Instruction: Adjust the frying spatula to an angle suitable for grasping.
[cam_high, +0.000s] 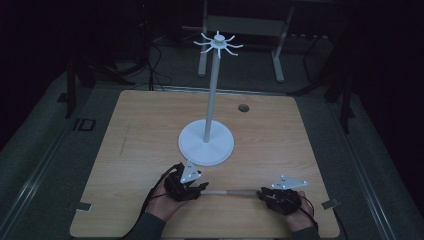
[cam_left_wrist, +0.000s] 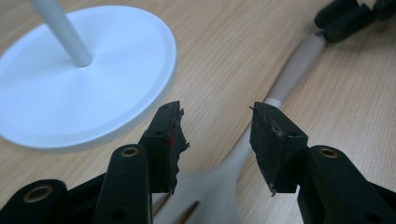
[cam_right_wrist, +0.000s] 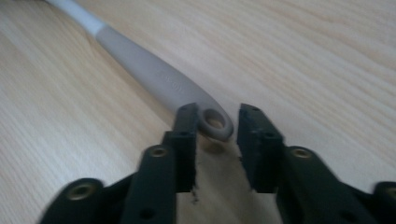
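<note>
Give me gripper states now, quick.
Left gripper: open, jaws astride the spatula neck.
Right gripper: open, handle's ring end between the jaws, one pad touching.

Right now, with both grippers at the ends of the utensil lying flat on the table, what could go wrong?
1. The right gripper straddles just the handle's ringed tip; a shallow grip may slip off.
2. The left gripper stands open over the thin neck of the utensil; closing off-centre could push it sideways.
3. The stand's base lies close; lifting could knock it.
</note>
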